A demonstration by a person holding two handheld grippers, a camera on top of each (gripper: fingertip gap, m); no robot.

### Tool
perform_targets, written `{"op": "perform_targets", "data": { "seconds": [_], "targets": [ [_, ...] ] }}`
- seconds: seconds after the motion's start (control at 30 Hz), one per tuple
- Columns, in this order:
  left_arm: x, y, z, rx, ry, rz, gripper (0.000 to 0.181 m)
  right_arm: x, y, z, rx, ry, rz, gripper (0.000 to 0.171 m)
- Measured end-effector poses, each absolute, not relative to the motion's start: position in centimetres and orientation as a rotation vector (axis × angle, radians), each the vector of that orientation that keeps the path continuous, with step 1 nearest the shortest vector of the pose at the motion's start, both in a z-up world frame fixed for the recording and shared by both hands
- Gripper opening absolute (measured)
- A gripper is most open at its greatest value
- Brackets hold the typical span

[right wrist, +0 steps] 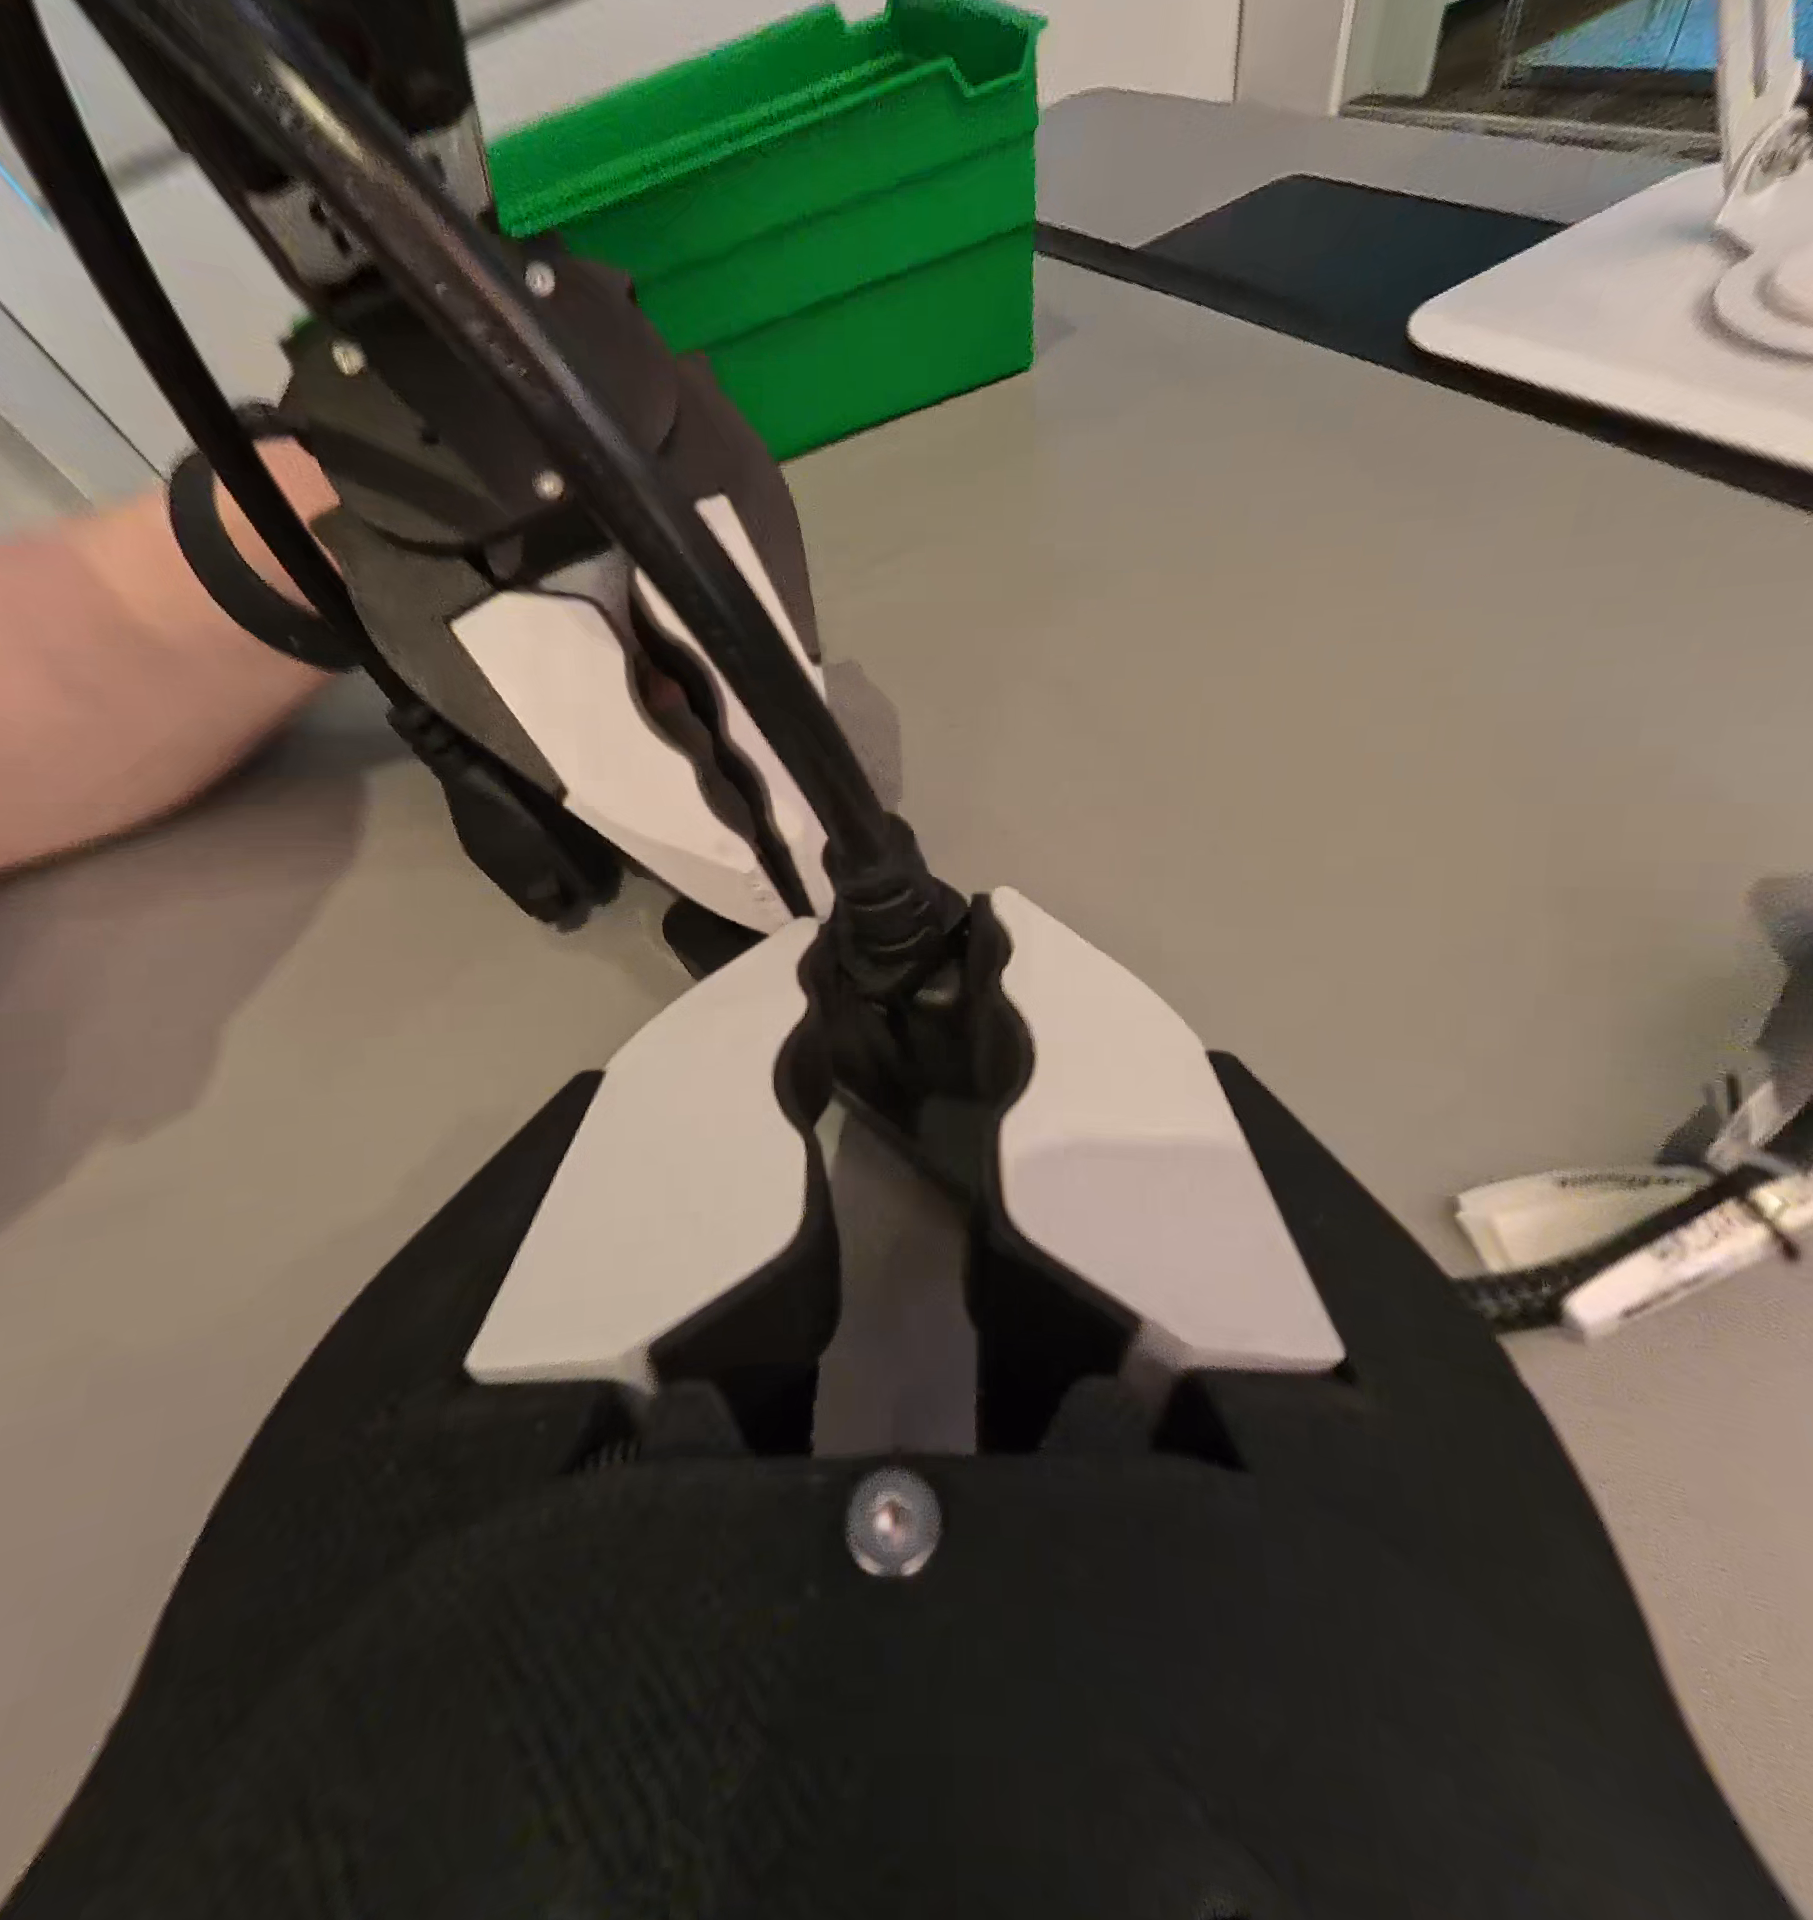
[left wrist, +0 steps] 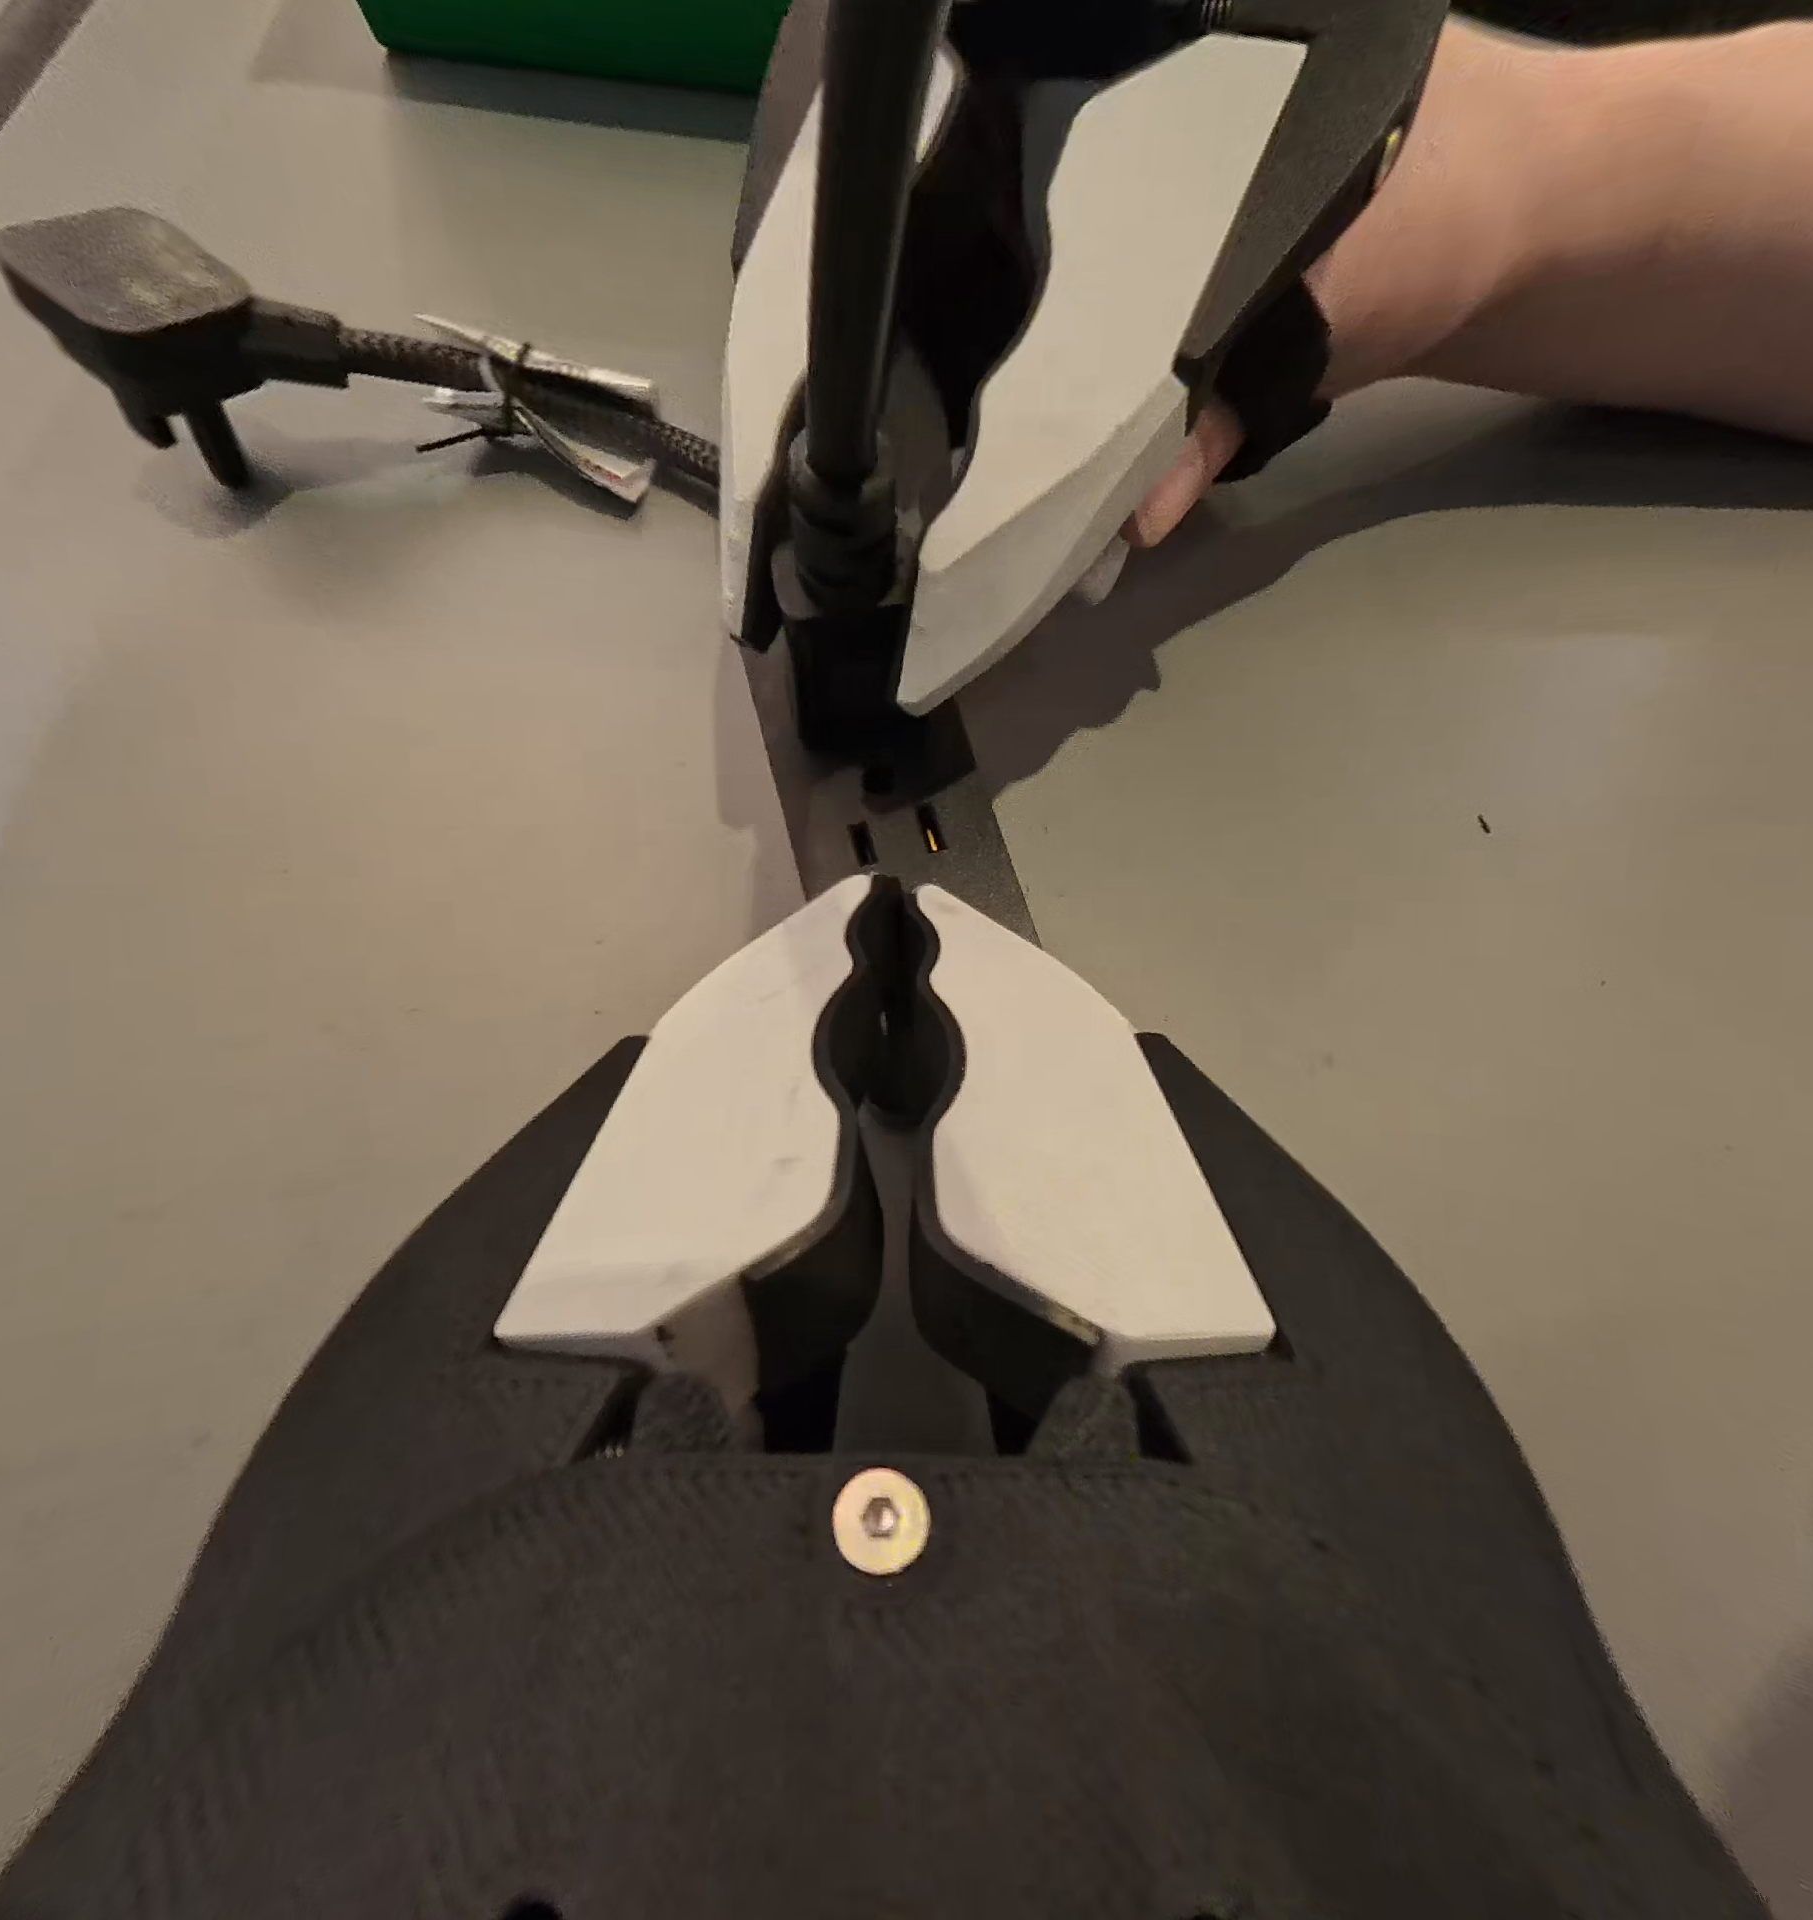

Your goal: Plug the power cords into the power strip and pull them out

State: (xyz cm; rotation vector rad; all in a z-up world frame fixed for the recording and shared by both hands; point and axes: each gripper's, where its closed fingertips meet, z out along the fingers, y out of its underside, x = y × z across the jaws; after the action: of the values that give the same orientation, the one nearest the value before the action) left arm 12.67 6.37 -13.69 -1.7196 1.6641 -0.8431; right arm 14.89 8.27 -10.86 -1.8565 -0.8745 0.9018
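Observation:
A dark grey power strip (left wrist: 969,862) lies on the grey table, with open socket slots just beyond my left gripper (left wrist: 886,883). That gripper is shut and its tips rest on the strip. My right gripper (left wrist: 840,665) comes down from above, shut on a black power cord plug (left wrist: 845,686) that stands upright at the strip's face. I cannot tell whether its prongs are seated. In the right wrist view my right gripper (right wrist: 907,925) clamps the plug (right wrist: 897,966), the cord (right wrist: 569,436) rises to the upper left, and my left gripper (right wrist: 767,904) points down just beyond.
The strip's own plug (left wrist: 123,281) lies at the far left on a braided cable with white tags (left wrist: 538,395). A green bin (right wrist: 777,260) stands at the back. A white base plate (right wrist: 1660,332) sits at the right. A second black plug (right wrist: 507,821) is beside my left gripper. The left gripper's tips are roughly 4 cm from the right gripper's. Left tips and right tips are each some 35 cm from the white base plate (right wrist: 1660,332).

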Motion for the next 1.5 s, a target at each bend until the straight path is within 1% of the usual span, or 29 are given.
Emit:
{"op": "perform_targets", "data": {
  "seconds": [0.1,0.23,0.3,0.33,0.43,0.47,0.53,0.6,0.77,0.87,1.0,1.23,1.33,1.43,1.5],
  "targets": [
    [12.7,6.4,-13.6,-1.746,1.634,-0.887,0.001,15.0,8.6,-10.8,-1.84,-0.832,0.826,0.025],
    [13.2,6.3,-13.5,-1.815,1.535,-0.997,0.0,15.4,9.7,-11.0,-1.784,-0.859,0.339,0.022],
    [13.8,6.0,-13.5,-1.834,1.513,-0.983,0.0,15.7,10.3,-11.9,-1.815,-0.88,0.178,0.026],
    [14.0,5.9,-13.5,-1.835,1.515,-0.963,0.0,15.6,10.5,-12.3,-1.838,-0.892,0.161,0.033],
    [14.1,5.9,-13.5,-1.845,1.486,-0.971,0.0,15.8,11.0,-12.6,-1.903,-0.832,0.263,0.042],
    [14.1,5.9,-13.5,-1.849,1.473,-0.995,0.0,15.7,11.0,-12.8,-1.935,-0.82,0.331,0.039],
    [14.3,5.8,-13.5,-1.854,1.46,-1.023,0.0,15.7,11.0,-12.9,-1.958,-0.809,0.386,0.039],
    [14.6,5.8,-13.5,-1.848,1.459,-0.997,0.0,15.5,11.0,-12.8,-1.941,-0.811,0.365,0.024],
    [14.5,5.9,-13.5,-1.845,1.449,-0.992,0.0,15.4,11.1,-12.7,-1.973,-0.729,0.407,0.023],
    [14.6,5.9,-13.6,-1.787,1.495,-0.906,0.0,15.1,11.5,-12.6,-2.014,-0.634,0.544,0.024],
    [14.8,5.7,-13.6,-1.777,1.507,-0.912,0.001,15.1,11.2,-12.6,-2.049,-0.56,0.699,0.026],
    [14.9,5.8,-13.5,-1.764,1.486,-0.837,0.0,15.1,11.5,-12.6,-2.017,-0.657,0.619,0.028],
    [15.1,6.1,-13.5,-1.807,1.429,-0.839,0.0,15.3,11.8,-12.5,-1.995,-0.673,0.579,0.026],
    [15.2,6.1,-13.5,-1.816,1.411,-0.828,0.0,15.5,12.0,-11.3,-1.908,-0.671,0.514,0.025],
    [15.1,6.1,-13.4,-1.819,1.408,-0.834,0.0,15.9,12.0,-10.2,-1.841,-0.649,0.482,0.028]
  ]
}}
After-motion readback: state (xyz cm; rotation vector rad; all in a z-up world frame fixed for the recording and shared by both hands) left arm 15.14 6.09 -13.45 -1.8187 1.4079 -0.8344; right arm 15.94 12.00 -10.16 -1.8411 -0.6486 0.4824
